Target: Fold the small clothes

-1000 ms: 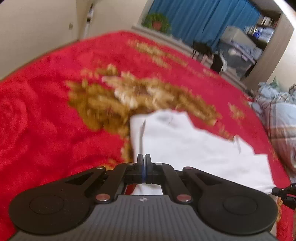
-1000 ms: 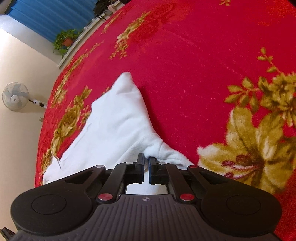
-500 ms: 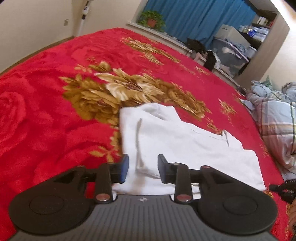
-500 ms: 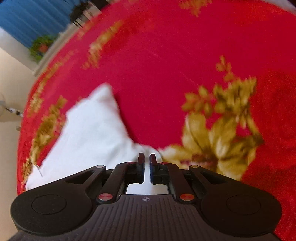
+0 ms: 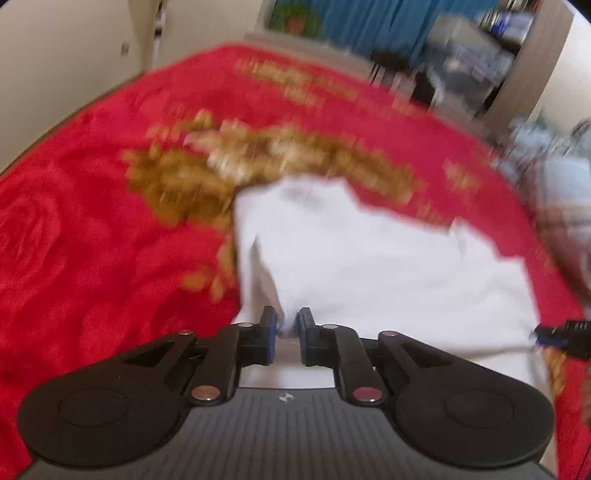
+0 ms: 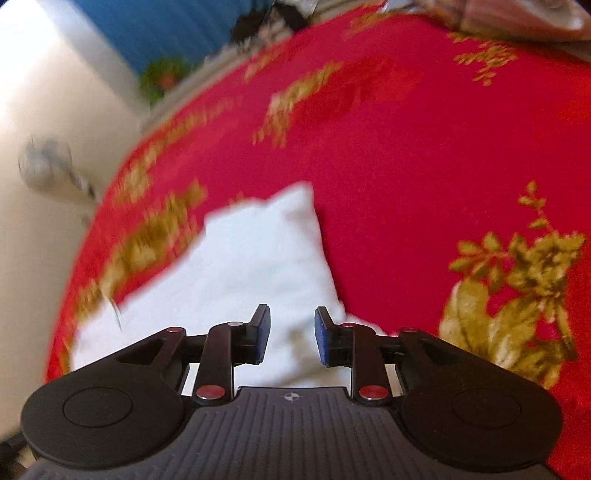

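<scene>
White garment (image 5: 369, 258), red blanket (image 5: 92, 240) with gold floral pattern, blue curtain (image 6: 155, 26), black hand-held gripper (image 6: 291, 334) with blue pads

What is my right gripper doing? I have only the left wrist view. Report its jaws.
Observer: The right gripper is open, with its pads well apart.
Operator: Tell me what sits between them.
Observer: The white cloth lies in the gap, and neither pad pinches it.
Operator: Say what lies to the right of that gripper.
Observer: There is only the red blanket there, with a gold flower print on it. The cloth does not reach that side.
</scene>
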